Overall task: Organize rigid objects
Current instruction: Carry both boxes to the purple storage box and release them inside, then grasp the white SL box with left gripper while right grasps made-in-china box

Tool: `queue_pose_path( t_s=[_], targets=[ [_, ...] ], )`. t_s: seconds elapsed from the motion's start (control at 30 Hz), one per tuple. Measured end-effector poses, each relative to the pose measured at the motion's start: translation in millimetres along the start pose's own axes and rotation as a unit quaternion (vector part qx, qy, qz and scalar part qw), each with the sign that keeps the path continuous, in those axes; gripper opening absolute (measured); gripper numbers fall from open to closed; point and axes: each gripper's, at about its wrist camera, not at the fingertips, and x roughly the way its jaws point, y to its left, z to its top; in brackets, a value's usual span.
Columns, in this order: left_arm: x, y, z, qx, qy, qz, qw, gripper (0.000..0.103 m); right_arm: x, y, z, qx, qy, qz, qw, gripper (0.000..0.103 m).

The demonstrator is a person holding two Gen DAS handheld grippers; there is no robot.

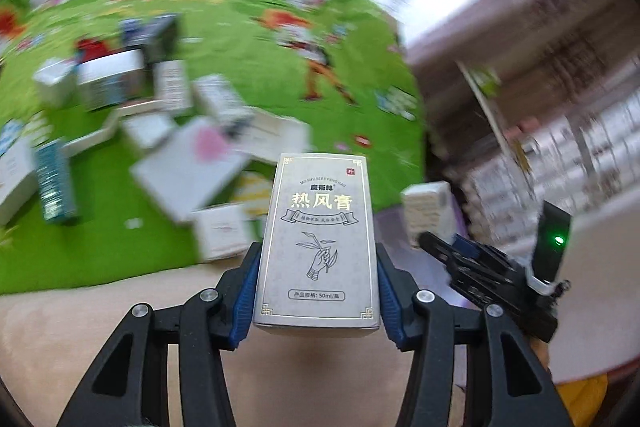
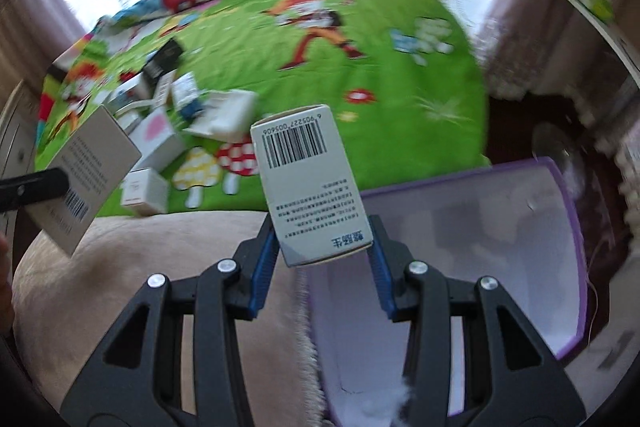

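Lower right of the right wrist view, the purple bin (image 2: 568, 227) lies just beyond the right claw (image 2: 324, 259), which grips a barcoded box (image 2: 304, 179); the left claw (image 1: 316, 291) clamps a grey carton (image 1: 318, 247), farther off.

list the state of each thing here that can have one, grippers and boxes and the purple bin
left gripper: shut on the grey box
grey box: held upright, lifted, printed front to the camera
right gripper: shut on the white box
white box: held tilted, barcode side showing
purple bin: open, looks empty inside
loose boxes: scattered on the green mat, some tipped over
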Motion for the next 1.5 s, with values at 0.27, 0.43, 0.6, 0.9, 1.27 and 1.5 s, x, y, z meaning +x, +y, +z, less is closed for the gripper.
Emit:
queue_pose_path(
  t_s=[0.27,0.43,0.6,0.9,1.27,1.5],
  targets=[
    [43,-82,-1,0.096,0.037,-0.044,0.9938,0.053,-23,-49,-14,0.085,-0.027,-0.040,0.995,0.048],
    [65,-110,-8,0.133,0.055,-0.073,0.9869,0.054,-32,-79,-23,0.145,-0.044,-0.069,0.986,0.048],
    [76,-125,-16,0.164,0.052,-0.064,0.9830,0.083,-28,-90,-26,0.169,-0.039,-0.090,0.981,0.060],
    [49,-110,-14,0.194,0.006,-0.024,0.9808,0.083,-47,-69,-24,0.143,-0.110,-0.119,0.976,0.092],
    [7,-36,-10,0.127,-0.024,-0.001,0.9916,0.083,-39,1,-8,0.063,-0.102,-0.043,0.992,0.092],
    [-32,36,-11,0.038,-0.062,0.019,0.9972,0.083,-27,44,-3,0.018,-0.060,-0.001,0.998,0.092]
  ],
)
